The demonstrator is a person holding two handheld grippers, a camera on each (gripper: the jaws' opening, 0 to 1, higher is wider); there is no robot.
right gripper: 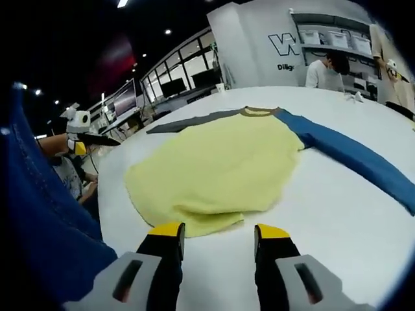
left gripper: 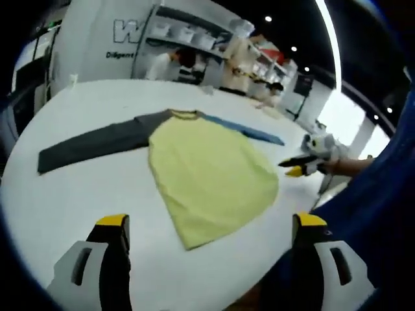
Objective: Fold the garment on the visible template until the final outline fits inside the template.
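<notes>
Left gripper point(left gripper: 211, 227): we see its 2 yellow-tipped jaws set wide apart with nothing between them, poised over the near edge of the white table point(left gripper: 78, 188).
Right gripper point(right gripper: 216, 234): its 2 jaws stand parted by a moderate gap and hold nothing; the tips sit just short of the garment's hem, and we cannot tell whether they touch the cloth.
Garment point(left gripper: 207, 172): we find it lying flat just ahead of both grippers, a yellow body with a dark collar at the far end.
Grey sleeve point(left gripper: 91, 144): stretched out straight, ahead and to the left of the left gripper's jaws.
Blue sleeve point(right gripper: 350, 155): stretched out ahead and to the right of the right gripper's jaws.
Hem: in the right gripper view the near edge is rumpled and slightly doubled under.
Blue clothing point(right gripper: 39, 214): the person's, at the left of the right gripper.
Beyond the garment: shelving point(left gripper: 188, 32) and people point(right gripper: 324, 68) stand far past the table.
</notes>
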